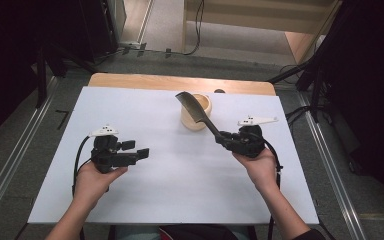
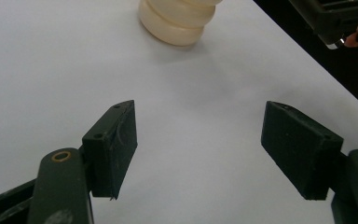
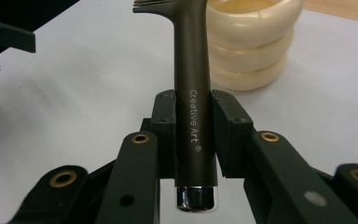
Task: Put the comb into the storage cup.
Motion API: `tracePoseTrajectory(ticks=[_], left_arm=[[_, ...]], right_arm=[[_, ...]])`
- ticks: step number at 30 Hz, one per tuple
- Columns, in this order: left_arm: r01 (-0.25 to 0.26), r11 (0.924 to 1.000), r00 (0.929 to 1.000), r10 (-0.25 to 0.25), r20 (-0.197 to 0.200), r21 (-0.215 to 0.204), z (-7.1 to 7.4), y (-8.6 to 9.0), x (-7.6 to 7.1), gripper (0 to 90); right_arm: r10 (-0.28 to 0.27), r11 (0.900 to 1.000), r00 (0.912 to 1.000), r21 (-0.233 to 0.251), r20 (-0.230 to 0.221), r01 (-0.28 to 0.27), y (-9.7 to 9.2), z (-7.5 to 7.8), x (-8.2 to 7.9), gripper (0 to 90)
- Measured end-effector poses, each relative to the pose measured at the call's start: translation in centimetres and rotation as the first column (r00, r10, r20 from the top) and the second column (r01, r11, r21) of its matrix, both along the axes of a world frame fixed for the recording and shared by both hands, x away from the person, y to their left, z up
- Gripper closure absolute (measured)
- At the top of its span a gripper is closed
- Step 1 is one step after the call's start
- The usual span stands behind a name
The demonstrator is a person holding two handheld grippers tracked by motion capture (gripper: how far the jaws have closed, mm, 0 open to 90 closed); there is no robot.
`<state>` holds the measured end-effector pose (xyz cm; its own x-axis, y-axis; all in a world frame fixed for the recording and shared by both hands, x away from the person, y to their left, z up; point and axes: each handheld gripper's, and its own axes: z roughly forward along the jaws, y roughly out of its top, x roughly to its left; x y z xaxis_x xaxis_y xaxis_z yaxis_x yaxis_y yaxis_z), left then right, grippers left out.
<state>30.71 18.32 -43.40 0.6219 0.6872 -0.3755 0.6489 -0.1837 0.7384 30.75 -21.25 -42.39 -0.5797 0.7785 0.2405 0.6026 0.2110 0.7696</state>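
A dark comb point(image 1: 198, 110) with "Creative Art" printed on its handle point(image 3: 193, 107) is clamped in my right gripper point(image 1: 223, 138), which is shut on the handle. The comb's toothed end reaches up and left over a cream ribbed cup point(image 1: 196, 112) standing at the table's back middle. In the right gripper view the cup point(image 3: 251, 42) stands just behind and right of the handle. My left gripper point(image 1: 142, 153) is held above the left half of the table, jaws wide open with nothing between them. The left gripper view shows the cup point(image 2: 177, 21) ahead.
A white sheet point(image 1: 170, 165) covers the table, with a wooden strip point(image 1: 180, 82) at the far edge. Dark stands and cables surround the table on the floor. The right hand and its gripper point(image 2: 340, 21) appear at the top right of the left gripper view.
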Motion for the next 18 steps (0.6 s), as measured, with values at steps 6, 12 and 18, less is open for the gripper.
tracePoseTrajectory(ticks=[6, 12, 18], left_arm=[[-0.008, 1.0, 0.9999, 0.008, -0.007, 0.002, 0.2, -0.5, 0.1, 27.7], [-0.018, 0.9994, 0.9997, 0.017, -0.017, -0.029, 0.7, -1.1, 0.4, 27.8], [-0.029, 0.9983, 0.9991, 0.028, -0.032, -0.05, 0.9, -1.6, 0.7, 28.0]], right_arm=[[0.026, 0.9996, 0.9997, 0.006, 0.0, -0.026, 1.5, -0.1, 0.5, 70.3], [0.042, 0.9991, 0.9991, -0.002, 0.001, -0.042, 2.9, -0.5, 0.7, 70.3], [0.043, 0.9991, 0.9991, 0.0, 0.002, -0.043, 4.1, -0.7, 0.9, 70.3]])
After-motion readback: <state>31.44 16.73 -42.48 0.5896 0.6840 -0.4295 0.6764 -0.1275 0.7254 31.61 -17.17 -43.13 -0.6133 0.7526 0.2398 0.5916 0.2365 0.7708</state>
